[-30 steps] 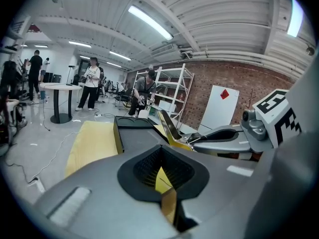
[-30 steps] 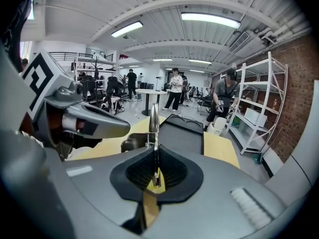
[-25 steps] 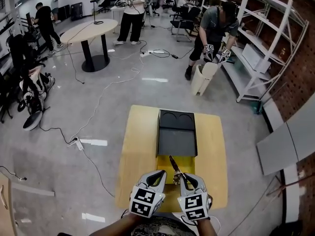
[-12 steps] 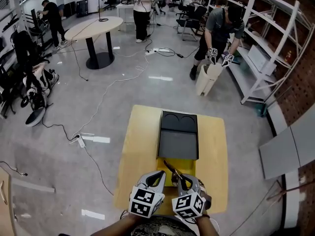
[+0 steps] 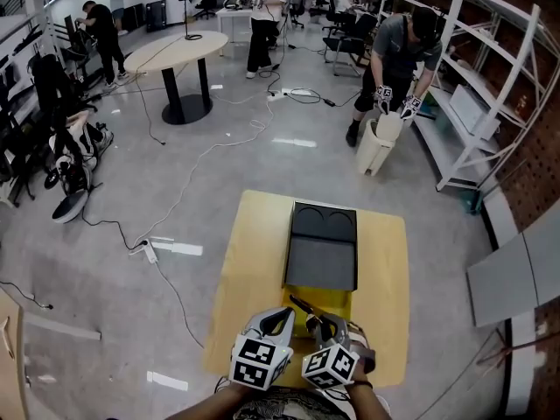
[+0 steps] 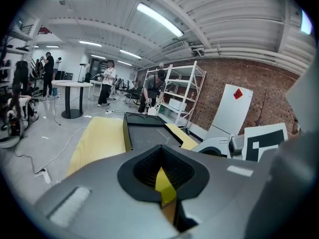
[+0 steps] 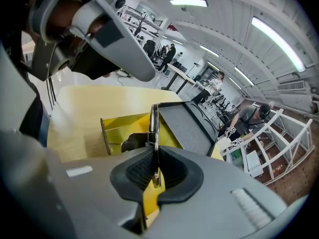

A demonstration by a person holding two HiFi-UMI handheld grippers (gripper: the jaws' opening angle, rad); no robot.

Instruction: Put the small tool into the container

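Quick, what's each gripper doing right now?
Left gripper: closed, nothing between its jaws.
Right gripper: closed on the small tool.

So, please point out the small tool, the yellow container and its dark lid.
small tool (image 7: 154,126), right gripper view, middle of its metal shaft
yellow container (image 7: 122,125), right gripper view, bare yellow inside
dark lid (image 5: 322,265), head view, flat grey panel

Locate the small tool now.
Head view, bottom centre: the slim metal tool sits clamped in the right hand-held gripper, over the open yellow box.
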